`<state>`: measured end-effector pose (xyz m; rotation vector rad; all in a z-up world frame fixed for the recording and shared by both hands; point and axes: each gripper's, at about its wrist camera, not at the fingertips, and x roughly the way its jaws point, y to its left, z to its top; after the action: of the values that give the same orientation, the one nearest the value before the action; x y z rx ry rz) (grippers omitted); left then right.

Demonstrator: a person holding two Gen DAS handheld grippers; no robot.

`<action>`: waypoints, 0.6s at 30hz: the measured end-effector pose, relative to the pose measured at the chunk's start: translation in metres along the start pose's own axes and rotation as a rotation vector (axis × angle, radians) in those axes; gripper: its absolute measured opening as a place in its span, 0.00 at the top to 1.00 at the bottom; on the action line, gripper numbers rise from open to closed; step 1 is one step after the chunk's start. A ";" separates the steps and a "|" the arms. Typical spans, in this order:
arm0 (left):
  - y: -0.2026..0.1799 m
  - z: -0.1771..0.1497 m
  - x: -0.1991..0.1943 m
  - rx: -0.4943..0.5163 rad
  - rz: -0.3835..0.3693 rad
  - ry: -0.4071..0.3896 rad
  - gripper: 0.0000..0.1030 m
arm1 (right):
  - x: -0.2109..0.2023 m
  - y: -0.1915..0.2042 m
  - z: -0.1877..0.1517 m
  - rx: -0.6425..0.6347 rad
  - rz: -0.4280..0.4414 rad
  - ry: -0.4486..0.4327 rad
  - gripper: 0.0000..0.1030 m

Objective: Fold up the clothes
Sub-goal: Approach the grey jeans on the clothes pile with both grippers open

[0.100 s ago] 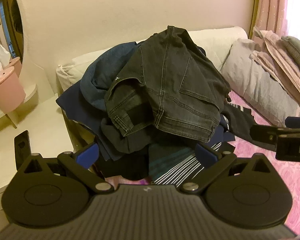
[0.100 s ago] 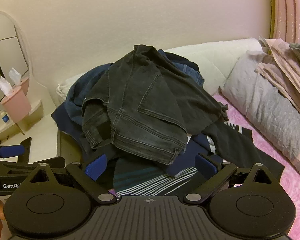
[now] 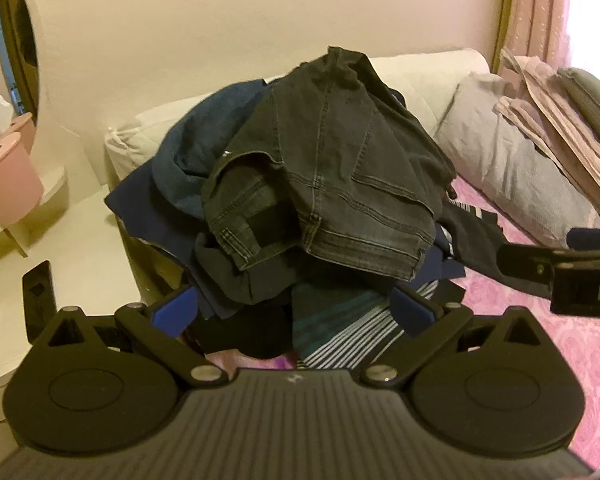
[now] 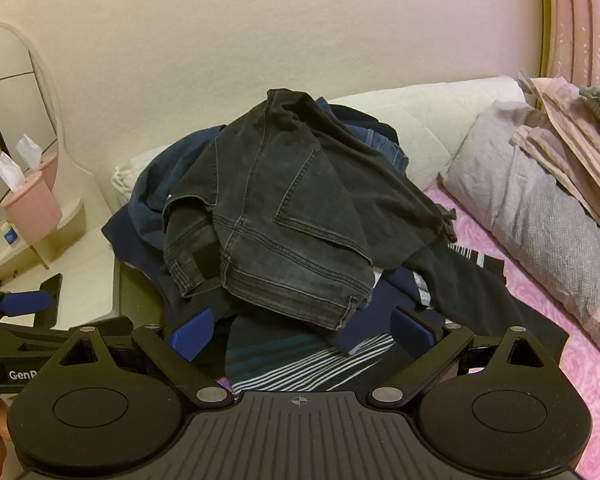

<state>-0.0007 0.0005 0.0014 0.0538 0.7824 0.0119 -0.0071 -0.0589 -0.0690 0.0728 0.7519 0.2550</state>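
Observation:
A heap of dark clothes sits on the bed, topped by crumpled black jeans (image 3: 332, 168) (image 4: 284, 220). Under them lie a dark blue garment (image 3: 196, 148) (image 4: 152, 196) and a striped top (image 3: 340, 328) (image 4: 300, 364) at the front. My left gripper (image 3: 296, 308) is open just short of the heap, nothing between its blue pads. My right gripper (image 4: 302, 330) is open too, low in front of the striped top. The right gripper's finger shows at the right edge of the left wrist view, and the left gripper's finger at the left edge of the right wrist view.
The bed has a pink floral sheet (image 3: 540, 320) (image 4: 580, 360). A grey pillow (image 4: 540, 216) and folded pink bedding (image 4: 572, 128) lie at the right. A white bedside table (image 3: 40, 248) with a pink tissue box (image 4: 30, 204) and a mirror stands at the left.
Both views have shifted only slightly; the heap sits marginally lower in the left wrist view. Both grippers stay open.

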 end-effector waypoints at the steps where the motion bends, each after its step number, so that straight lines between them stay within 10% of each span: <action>1: -0.001 0.000 0.001 0.002 0.000 0.002 0.02 | 0.001 0.000 0.000 -0.001 -0.002 0.003 0.05; 18: -0.007 0.002 0.009 0.020 -0.005 0.024 0.02 | 0.004 -0.009 -0.004 0.004 -0.004 0.006 0.05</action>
<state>0.0070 -0.0062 -0.0039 0.0707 0.8062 0.0005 -0.0049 -0.0668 -0.0757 0.0743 0.7587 0.2501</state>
